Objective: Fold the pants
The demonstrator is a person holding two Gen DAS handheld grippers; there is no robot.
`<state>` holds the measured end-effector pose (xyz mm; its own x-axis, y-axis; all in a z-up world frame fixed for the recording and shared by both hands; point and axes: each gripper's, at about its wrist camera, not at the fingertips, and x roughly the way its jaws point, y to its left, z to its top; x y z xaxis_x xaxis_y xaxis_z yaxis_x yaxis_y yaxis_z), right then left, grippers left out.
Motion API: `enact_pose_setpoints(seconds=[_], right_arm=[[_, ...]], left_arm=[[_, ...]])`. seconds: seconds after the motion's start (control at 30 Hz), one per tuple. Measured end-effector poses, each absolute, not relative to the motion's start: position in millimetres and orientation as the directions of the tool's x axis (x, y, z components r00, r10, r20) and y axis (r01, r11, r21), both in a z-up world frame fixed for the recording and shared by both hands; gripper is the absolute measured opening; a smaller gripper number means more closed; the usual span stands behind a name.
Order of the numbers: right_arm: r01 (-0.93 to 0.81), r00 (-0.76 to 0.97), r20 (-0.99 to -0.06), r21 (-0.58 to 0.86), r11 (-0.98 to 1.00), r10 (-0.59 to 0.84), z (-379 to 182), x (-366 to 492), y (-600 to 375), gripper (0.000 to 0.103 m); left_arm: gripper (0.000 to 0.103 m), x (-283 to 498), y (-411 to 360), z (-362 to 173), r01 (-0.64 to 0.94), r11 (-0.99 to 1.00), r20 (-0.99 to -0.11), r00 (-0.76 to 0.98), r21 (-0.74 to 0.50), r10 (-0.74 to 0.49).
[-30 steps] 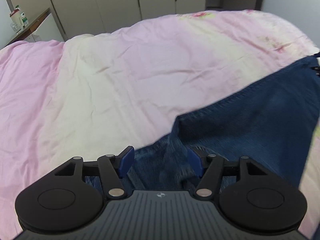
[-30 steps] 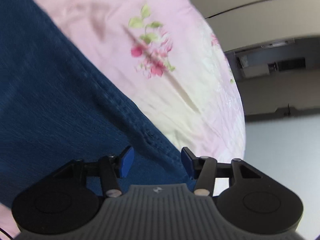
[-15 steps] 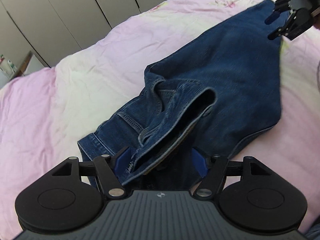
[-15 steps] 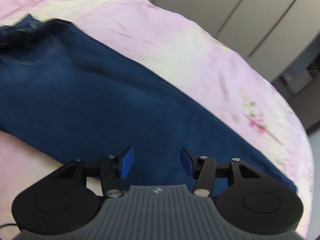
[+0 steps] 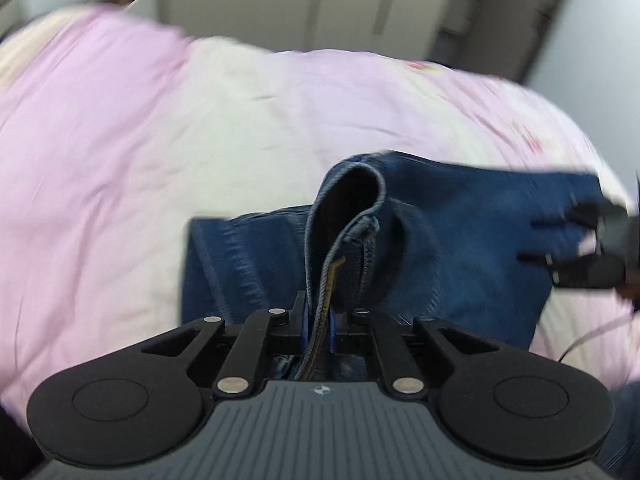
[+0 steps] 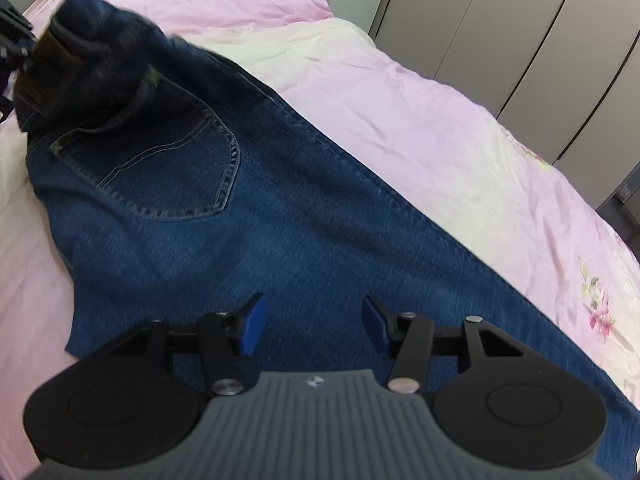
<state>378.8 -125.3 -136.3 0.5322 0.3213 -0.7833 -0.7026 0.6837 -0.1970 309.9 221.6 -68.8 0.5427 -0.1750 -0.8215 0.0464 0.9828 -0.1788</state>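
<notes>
We find the left gripper (image 5: 318, 320) closed tight on the waistband of the pants (image 6: 280, 216), lifting that end off the bed (image 6: 400, 92), presumably to carry it over for a fold. The right gripper (image 6: 314, 326) hovers wide open above the leg, holding nothing, likely ready to pin or pinch. The pants run from 10 o'clock to 4 o'clock. Hems are cut off; the left view is blurred.
</notes>
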Motion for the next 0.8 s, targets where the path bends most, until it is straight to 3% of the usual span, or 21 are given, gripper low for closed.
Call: enact_pose_setpoints(seconds=[0.1, 0.37, 0.63, 0.77, 0.8], right_arm=[[-0.706, 0.538, -0.776, -0.202, 0.678, 0.329, -137.9, 385.3, -119.9, 0.049], [-0.681, 0.511, -0.812, -0.183, 0.709, 0.281, -168.6, 400.9, -118.3, 0.049], [-0.675, 0.473, -0.839, -0.15, 0.723, 0.268, -183.5, 395.8, -138.9, 0.051], [-0.661, 0.481, -0.838, -0.153, 0.735, 0.258, -187.2, 393.9, -135.1, 0.052], [-0.654, 0.485, -0.837, -0.155, 0.741, 0.253, -186.9, 391.8, -134.3, 0.052]], left_arm=[[0.009, 325.6, 252.4, -83.8, -0.035, 0.971, -0.84, 0.51, -0.235, -0.185], [0.009, 367.2, 268.1, -159.1, -0.098, 0.984, -0.898, 0.431, -0.146, -0.09], [0.009, 361.1, 274.4, -135.7, -0.097, 0.98, -0.857, 0.507, -0.171, -0.099], [0.01, 375.0, 267.7, -161.7, -0.088, 0.988, -0.877, 0.476, -0.125, -0.068], [0.015, 376.2, 271.7, -167.1, -0.111, 0.983, -0.873, 0.482, -0.143, -0.072]])
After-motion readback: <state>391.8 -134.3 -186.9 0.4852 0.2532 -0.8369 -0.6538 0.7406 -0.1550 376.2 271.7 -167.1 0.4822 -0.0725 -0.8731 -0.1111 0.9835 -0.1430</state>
